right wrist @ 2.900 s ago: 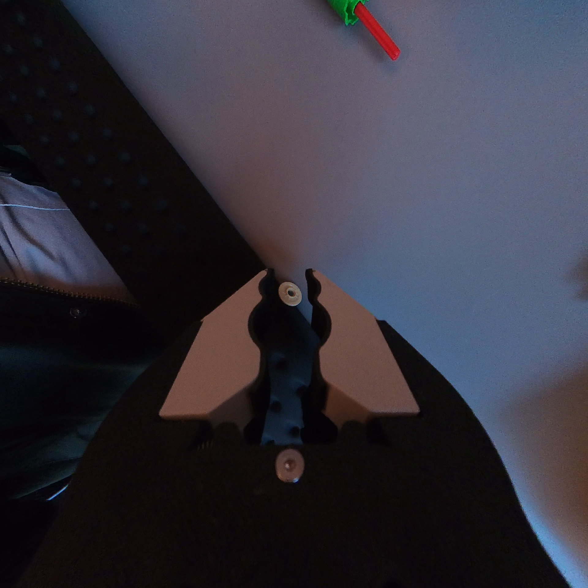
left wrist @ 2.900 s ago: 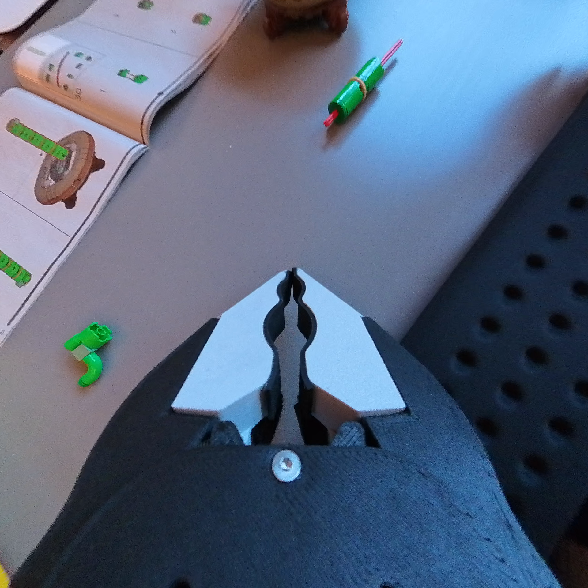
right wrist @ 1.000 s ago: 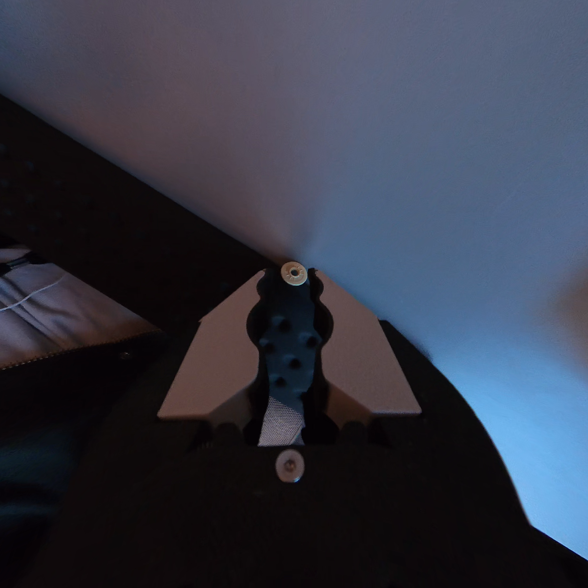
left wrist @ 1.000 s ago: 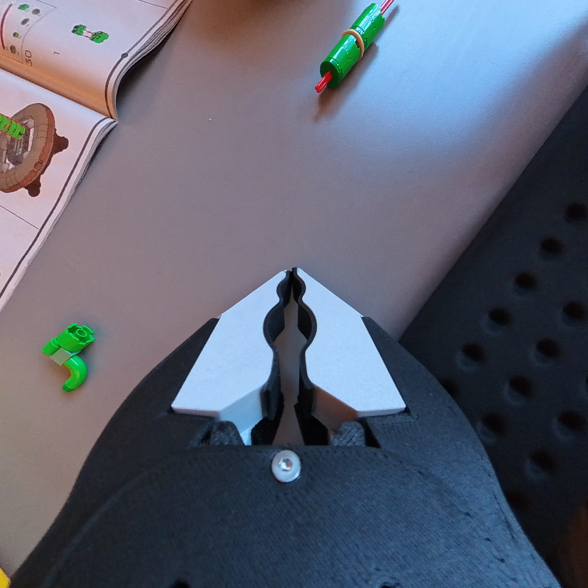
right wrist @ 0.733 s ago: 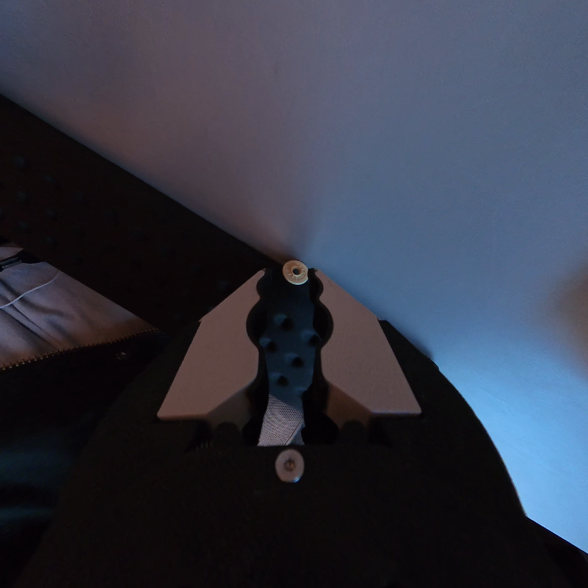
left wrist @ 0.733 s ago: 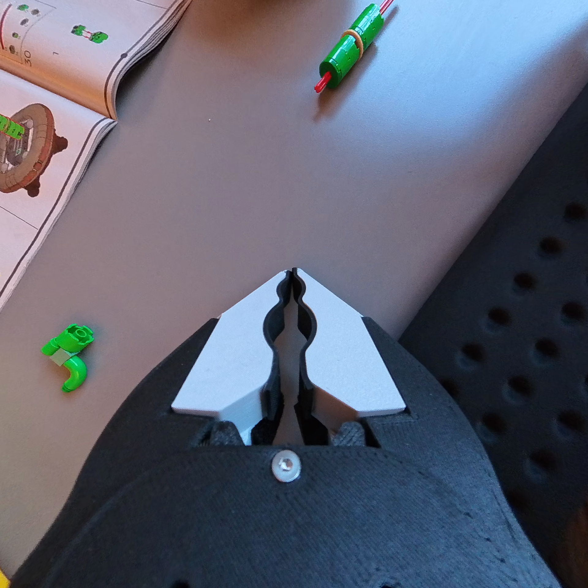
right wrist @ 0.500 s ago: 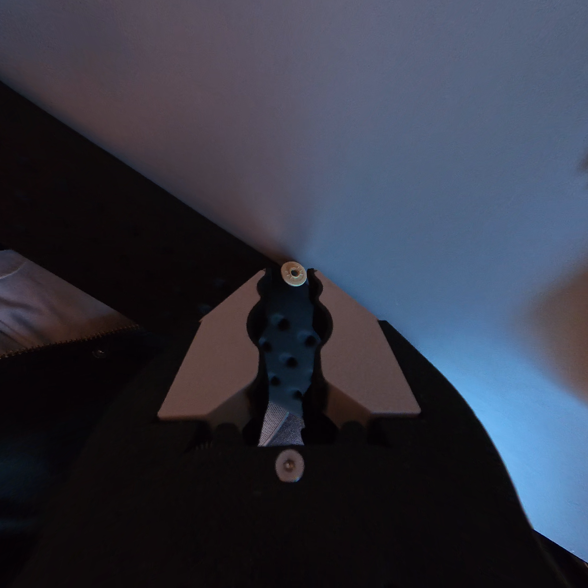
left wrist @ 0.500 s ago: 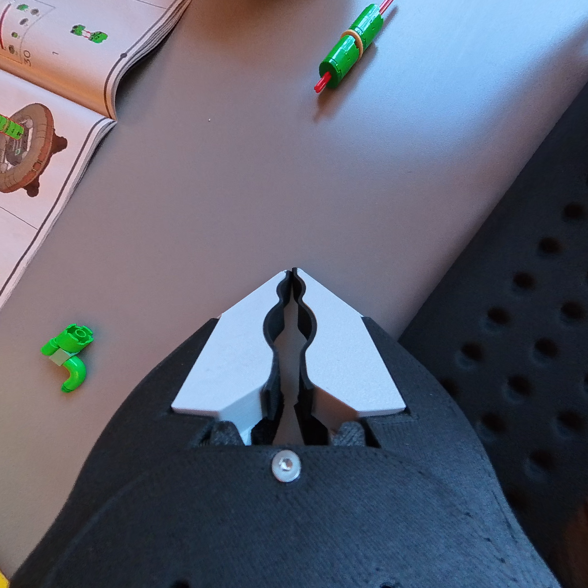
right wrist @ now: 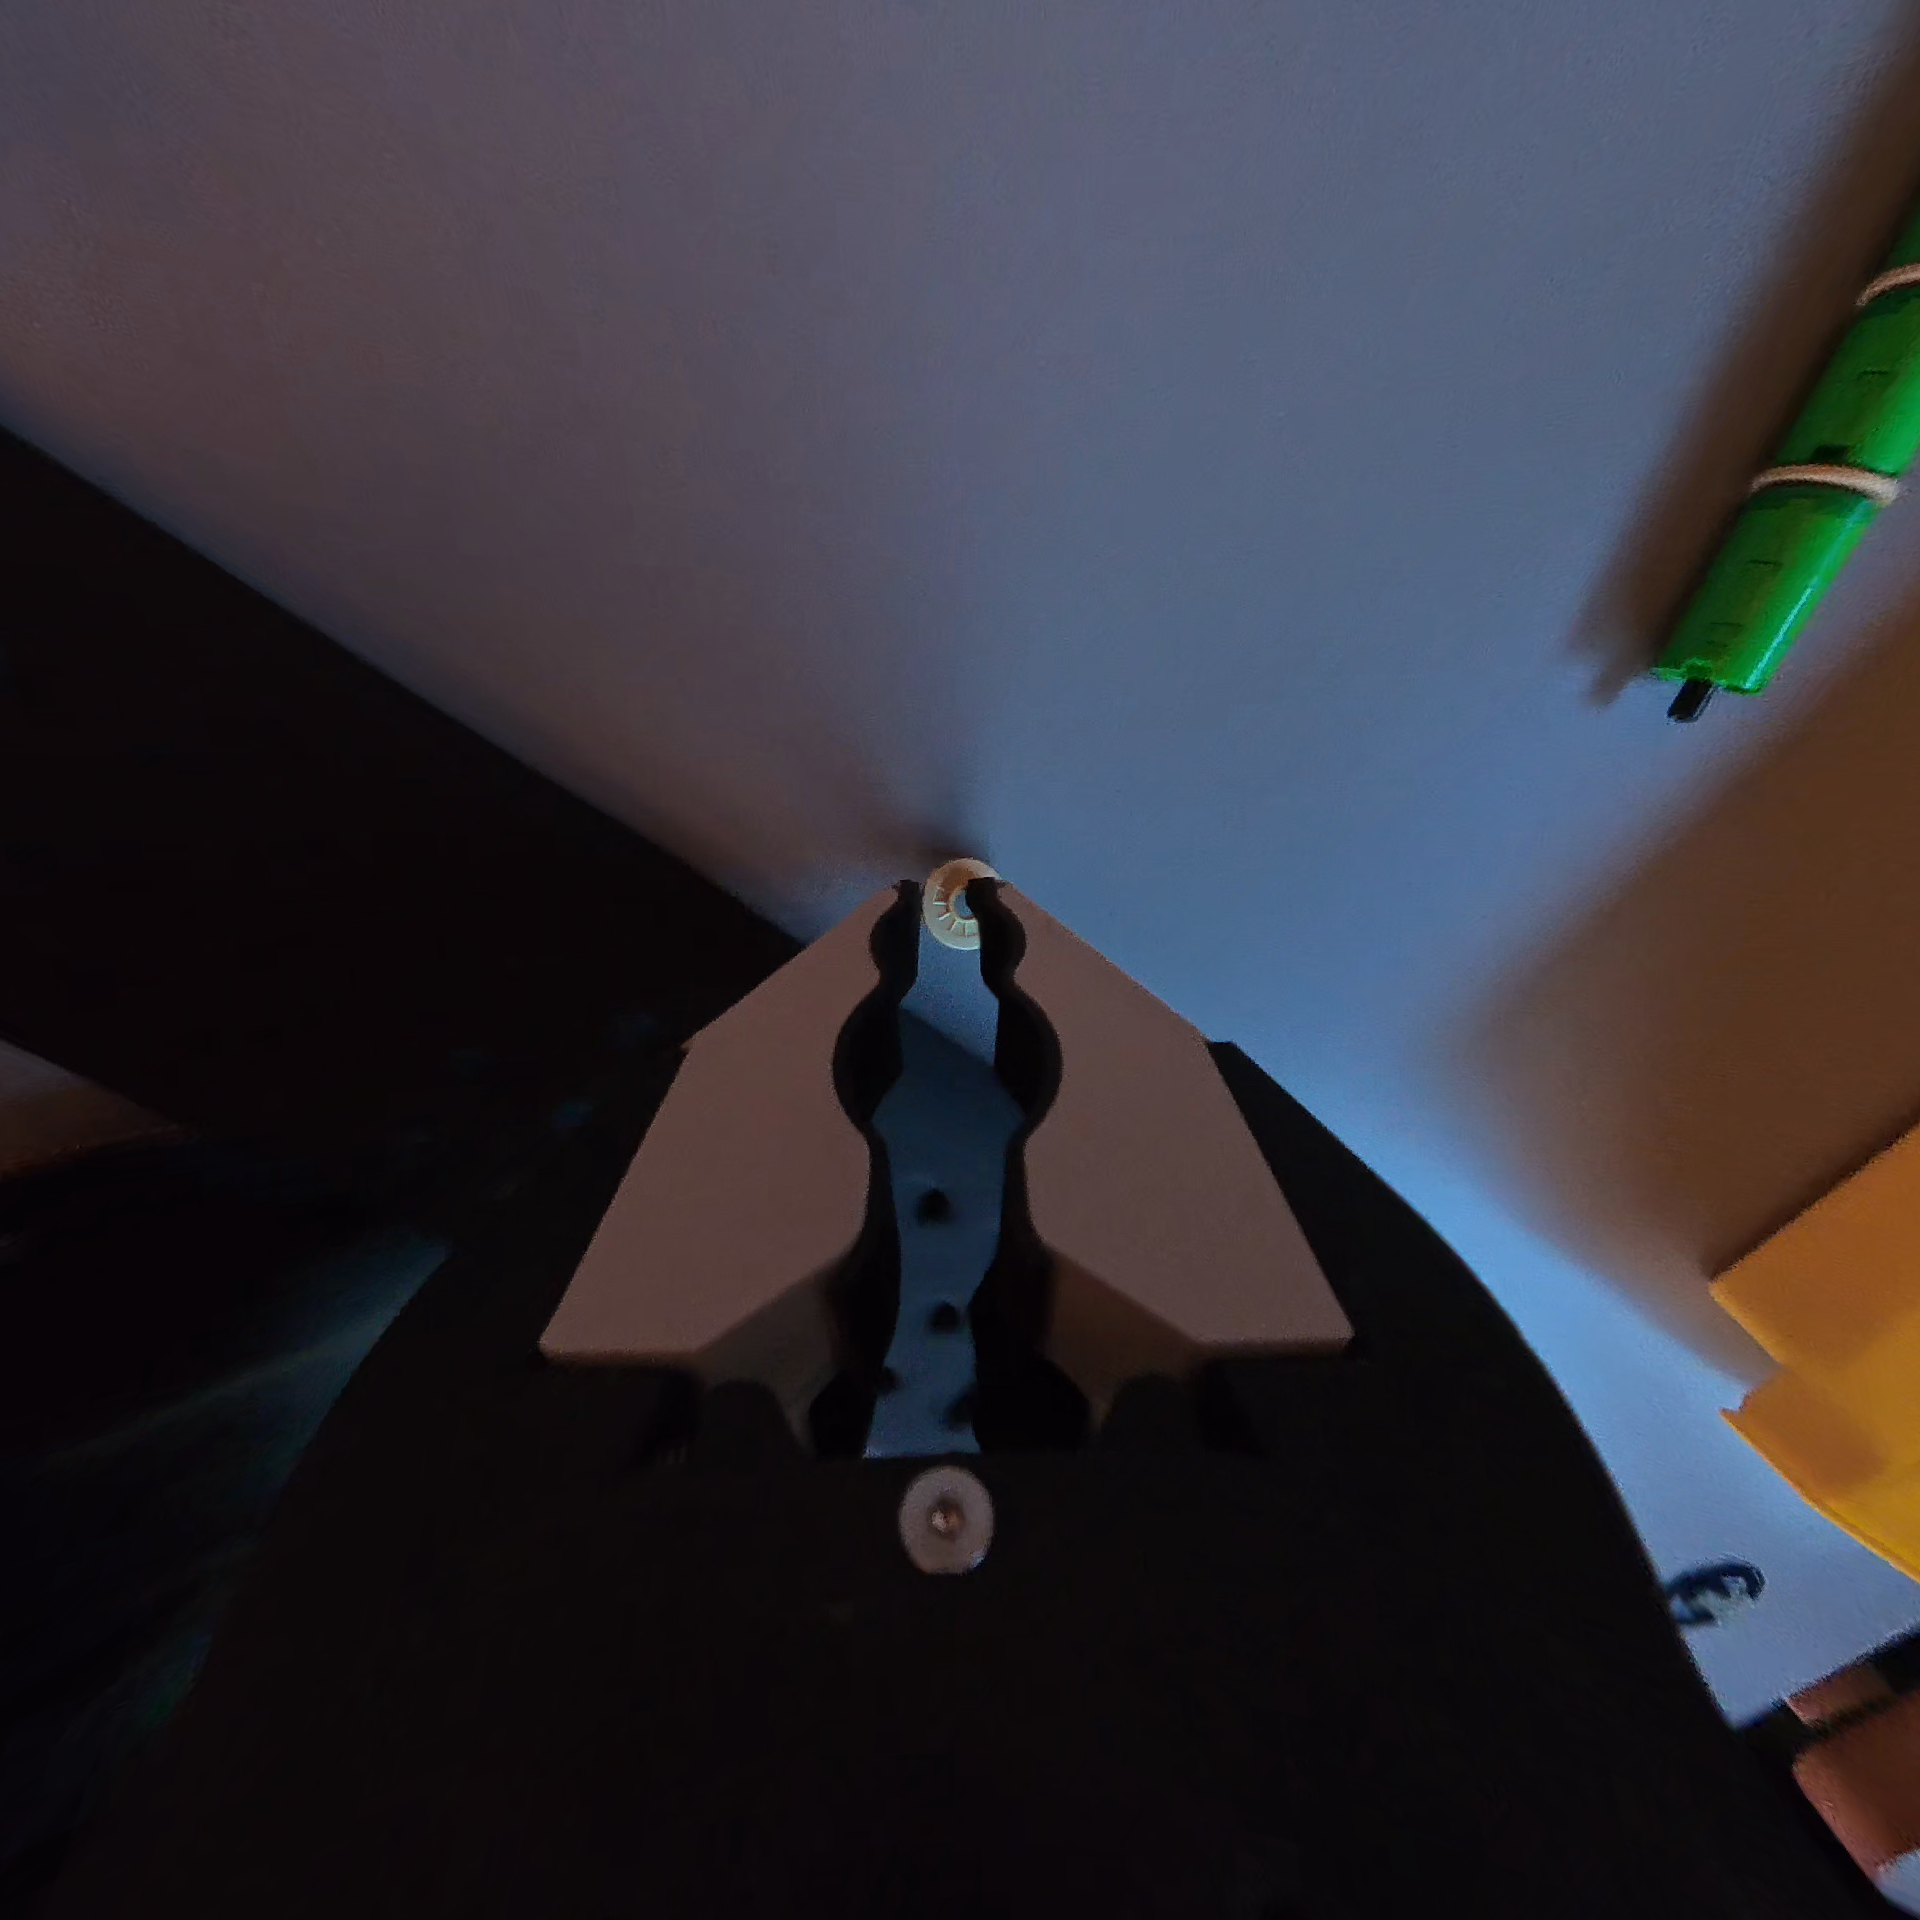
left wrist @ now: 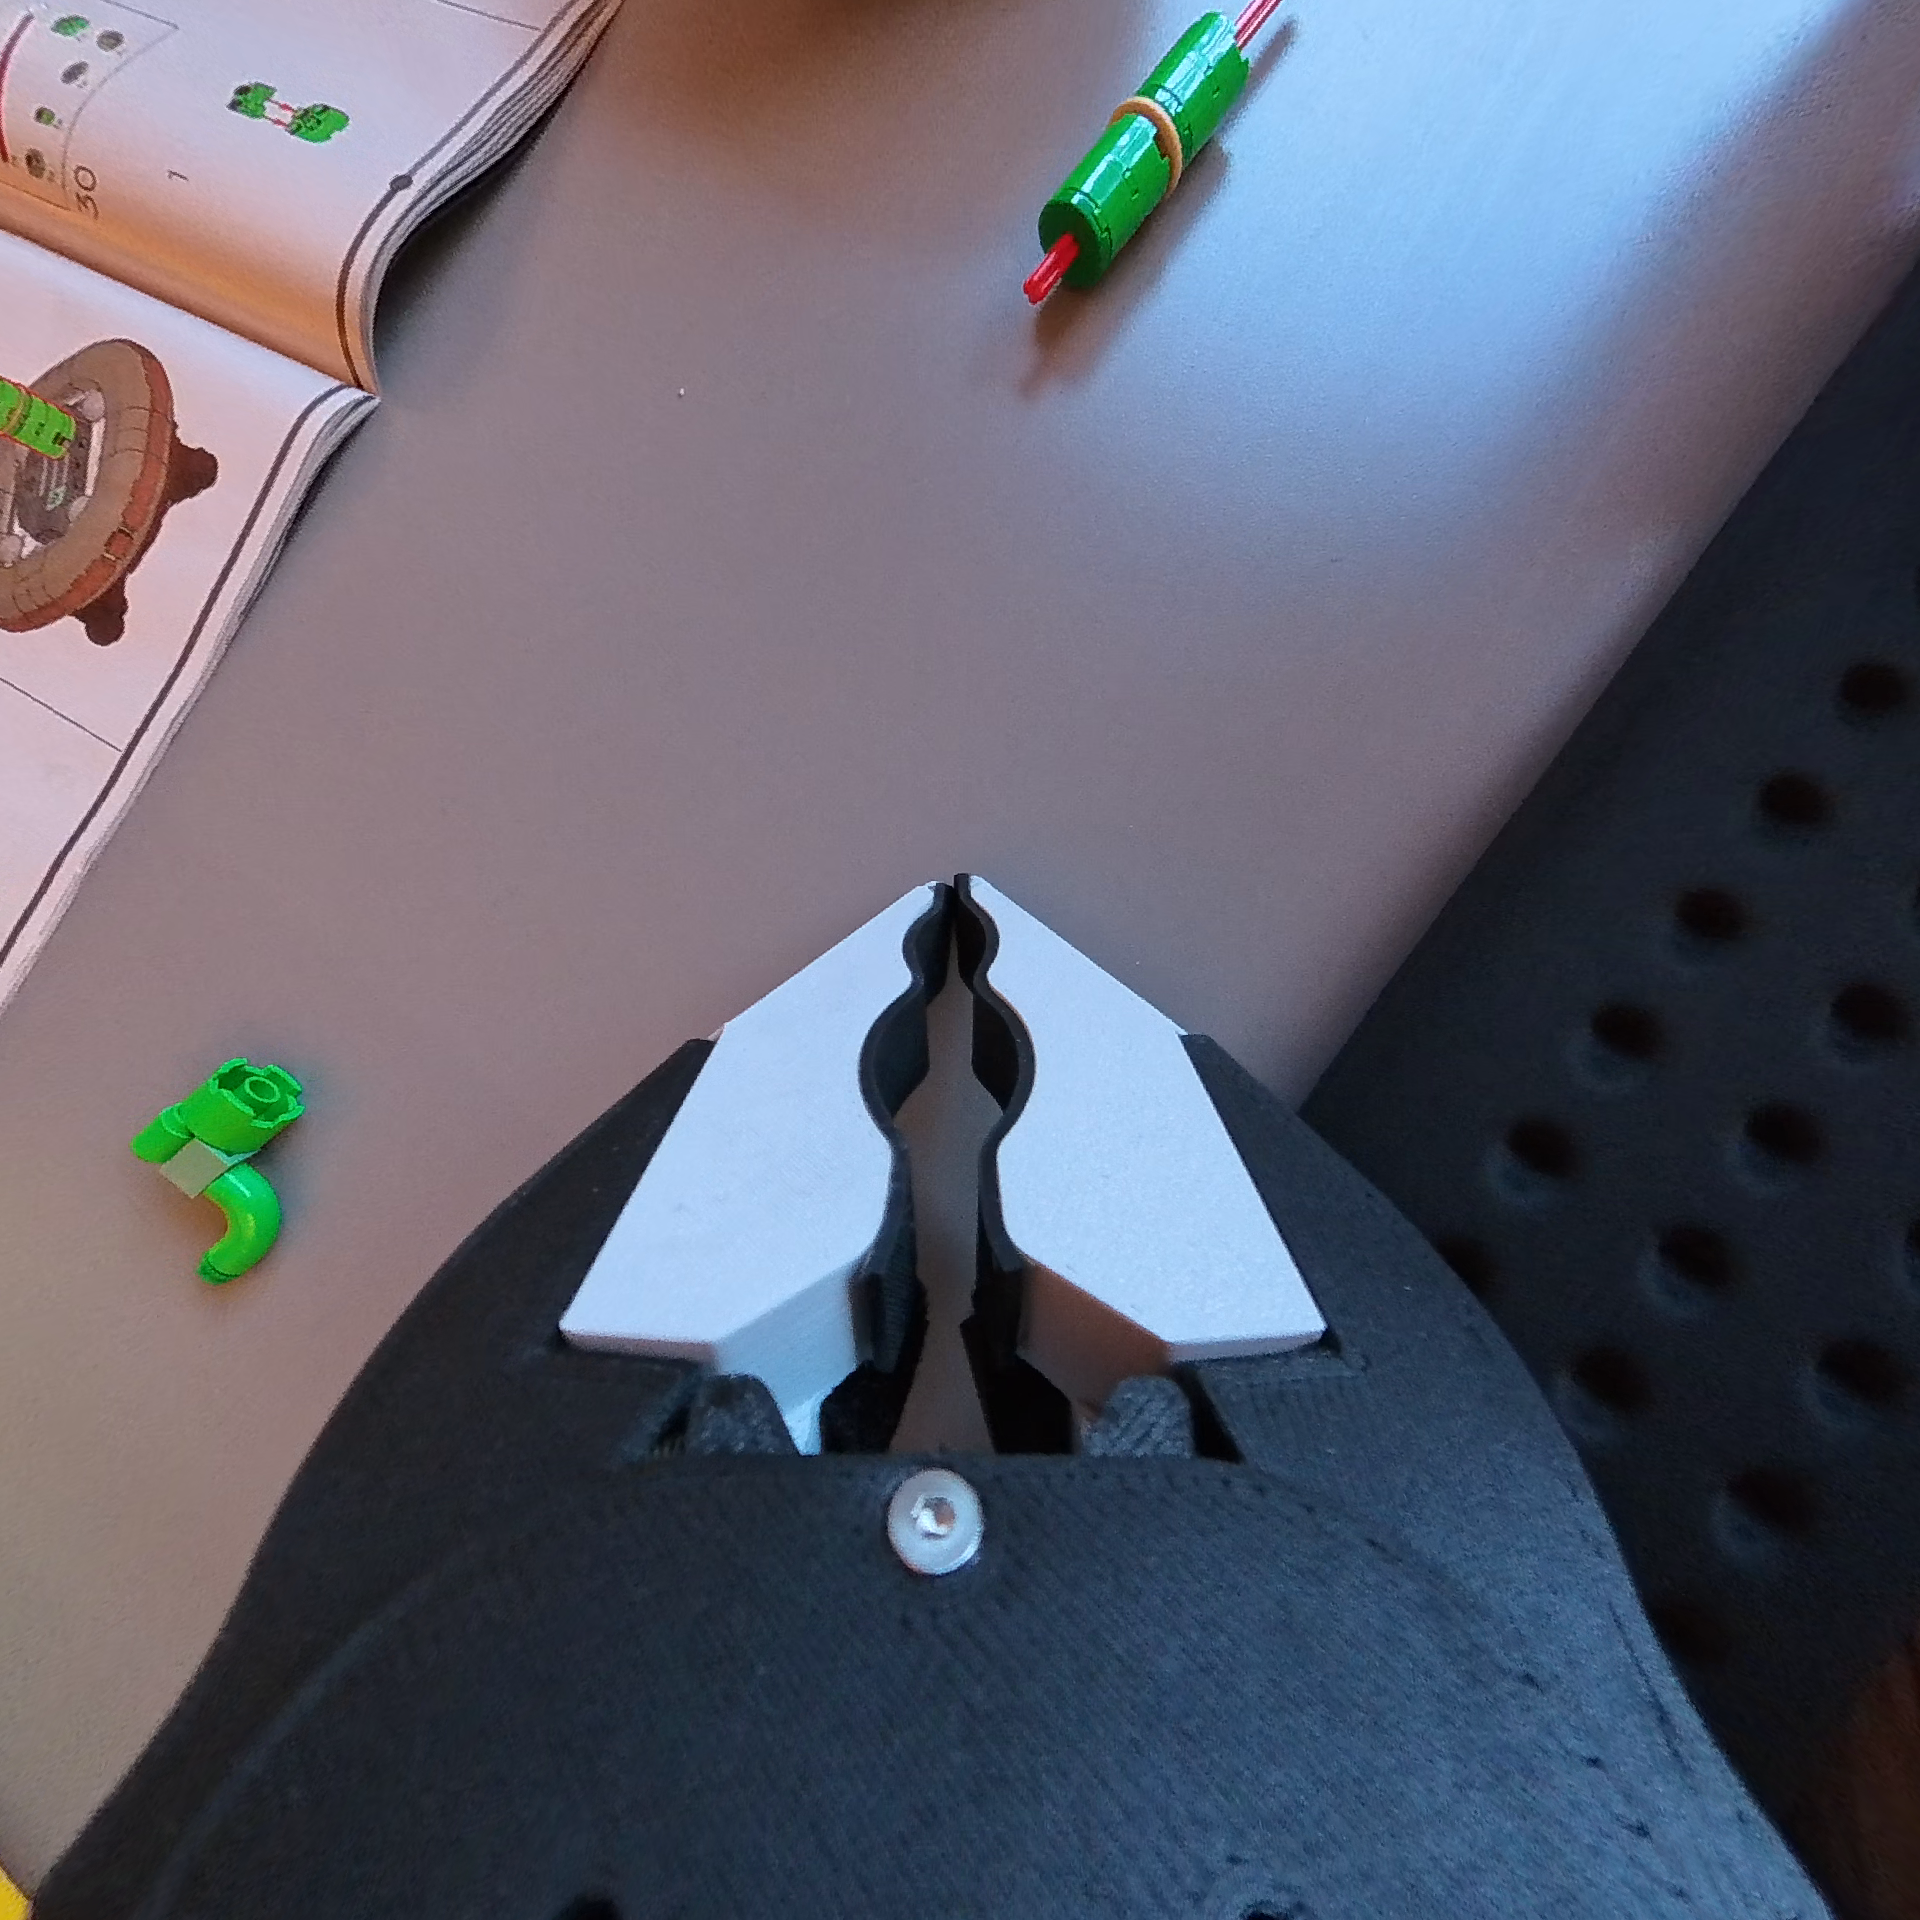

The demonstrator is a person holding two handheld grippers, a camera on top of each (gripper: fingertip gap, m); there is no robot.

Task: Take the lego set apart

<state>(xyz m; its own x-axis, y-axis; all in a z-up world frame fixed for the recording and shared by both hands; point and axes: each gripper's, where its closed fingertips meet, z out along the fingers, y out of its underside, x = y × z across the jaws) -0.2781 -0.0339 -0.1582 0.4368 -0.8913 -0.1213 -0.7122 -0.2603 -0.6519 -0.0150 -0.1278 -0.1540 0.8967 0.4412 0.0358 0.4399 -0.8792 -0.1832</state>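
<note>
In the left wrist view my left gripper (left wrist: 956,883) is shut and empty, low over the grey table (left wrist: 831,582). A green cylinder stack on a red axle (left wrist: 1143,156) lies far ahead to the right. A small green curved piece (left wrist: 223,1164) lies to my left. In the dim right wrist view my right gripper (right wrist: 951,894) is shut on a small tan ring piece (right wrist: 945,920) at its tips. A green cylinder stack with tan rings and a dark axle (right wrist: 1818,520) lies at the right edge, apart from the gripper.
An open instruction booklet (left wrist: 156,312) covers the table's left part. A black perforated board (left wrist: 1714,1039) borders the table on the right; it also shows in the right wrist view (right wrist: 312,831). Yellow blocks (right wrist: 1849,1382), a small black piece (right wrist: 1714,1590) and a brown object (right wrist: 1860,1766) sit at lower right. One gripper's finger ends stand about 30 centimetres off the other's.
My right gripper has closed tighter on the tan ring and swung, which brings the green stack and yellow blocks into view. My left gripper has stayed shut and almost still.
</note>
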